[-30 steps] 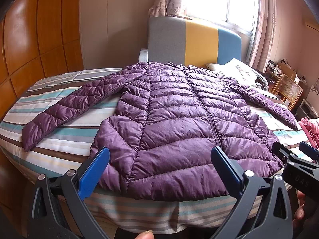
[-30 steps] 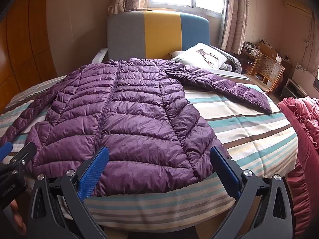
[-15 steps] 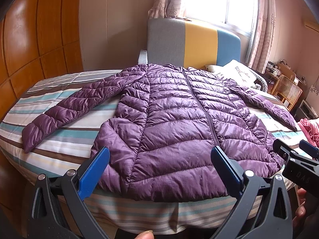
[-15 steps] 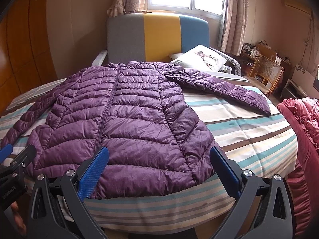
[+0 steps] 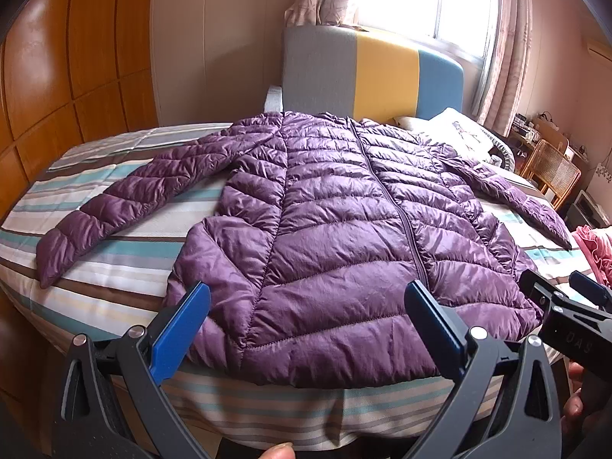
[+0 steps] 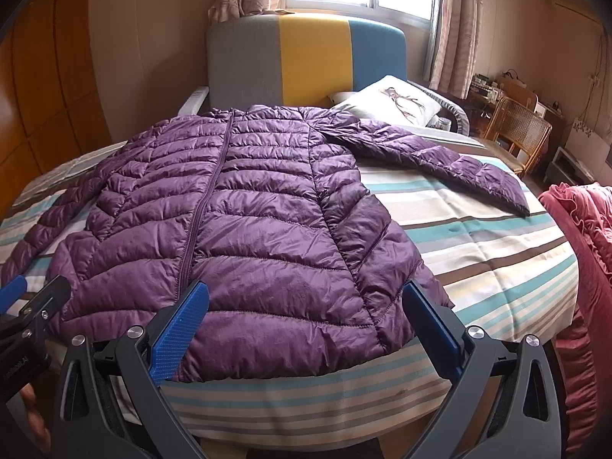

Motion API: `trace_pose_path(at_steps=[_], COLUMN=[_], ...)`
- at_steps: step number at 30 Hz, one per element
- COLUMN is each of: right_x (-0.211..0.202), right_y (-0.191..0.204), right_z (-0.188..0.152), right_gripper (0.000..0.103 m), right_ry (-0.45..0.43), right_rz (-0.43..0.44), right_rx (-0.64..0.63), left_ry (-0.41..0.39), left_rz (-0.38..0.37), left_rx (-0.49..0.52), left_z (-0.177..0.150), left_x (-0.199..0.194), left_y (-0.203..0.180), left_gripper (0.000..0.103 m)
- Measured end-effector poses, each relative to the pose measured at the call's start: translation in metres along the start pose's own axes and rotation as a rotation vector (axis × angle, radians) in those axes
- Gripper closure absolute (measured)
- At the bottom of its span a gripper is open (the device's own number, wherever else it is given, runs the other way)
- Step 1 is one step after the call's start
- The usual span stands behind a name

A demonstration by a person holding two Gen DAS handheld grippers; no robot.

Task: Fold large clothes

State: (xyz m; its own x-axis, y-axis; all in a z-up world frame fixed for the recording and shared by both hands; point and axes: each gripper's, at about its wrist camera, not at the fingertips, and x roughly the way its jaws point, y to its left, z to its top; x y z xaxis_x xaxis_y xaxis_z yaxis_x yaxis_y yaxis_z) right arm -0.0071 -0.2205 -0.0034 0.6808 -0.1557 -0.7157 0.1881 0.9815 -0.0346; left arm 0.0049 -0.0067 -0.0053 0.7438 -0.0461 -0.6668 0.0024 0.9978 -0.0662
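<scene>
A purple quilted down jacket [image 5: 336, 222] [image 6: 252, 222] lies flat and zipped on the striped bed [image 5: 114, 271] [image 6: 493, 252], hem at the near edge and both sleeves spread outward. My left gripper [image 5: 306, 306] hovers open just short of the hem's left half, nothing between its blue pads. My right gripper [image 6: 306, 306] is open too, held before the hem's right half. Each gripper shows at the edge of the other's view. The left sleeve [image 5: 126, 199] reaches toward the wardrobe side; the right sleeve [image 6: 440, 157] points toward the chair.
A grey, yellow and blue headboard [image 5: 367, 76] stands at the far end under a bright window. A pillow [image 6: 390, 103] lies by the collar. A wooden wardrobe [image 5: 57, 88] runs along the left. A wicker chair [image 6: 516, 126] and a pink ruffled cloth [image 6: 581, 252] sit to the right.
Both grippers have drawn back slightly and tilted up, so the jacket sits lower and farther in view. The jacket itself has not moved, and both grippers stay open.
</scene>
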Motion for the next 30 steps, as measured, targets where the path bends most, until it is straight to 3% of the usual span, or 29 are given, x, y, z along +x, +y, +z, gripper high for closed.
trace_pose_path(at_steps=[6,11,18,23,30], right_x=[0.015,0.027,0.061,0.104,0.163], right_y=[-0.014,-0.039,-0.075,-0.141,-0.252], right_z=[0.002,0.010,0.021,0.040,0.062], right_gripper=[0.003,0.003,0.003,0.003,0.014], right_ry=[0.033,0.048,0.097,0.140,0.172], right_rz=[-0.004,-0.029,-0.049,-0.056,-0.170], right_rx=[0.023,0.074,0.155,0.355,0.608], left_ry=[0.037,0.037,0.071,0.093,0.115], left_rz=[-0.012,-0.093,-0.122,-0.149,-0.159], left_rx=[0.002,-0.012,0.030,0.049,0.071], left_z=[0.001,0.010,0.034,0.057,0.086], left_x=[0.015,0.027,0.056,0.081,0.123], left_y=[0.002,0.003,-0.012,-0.025,-0.043], left_gripper=[0.002,0.002,0.002,0.002,0.002])
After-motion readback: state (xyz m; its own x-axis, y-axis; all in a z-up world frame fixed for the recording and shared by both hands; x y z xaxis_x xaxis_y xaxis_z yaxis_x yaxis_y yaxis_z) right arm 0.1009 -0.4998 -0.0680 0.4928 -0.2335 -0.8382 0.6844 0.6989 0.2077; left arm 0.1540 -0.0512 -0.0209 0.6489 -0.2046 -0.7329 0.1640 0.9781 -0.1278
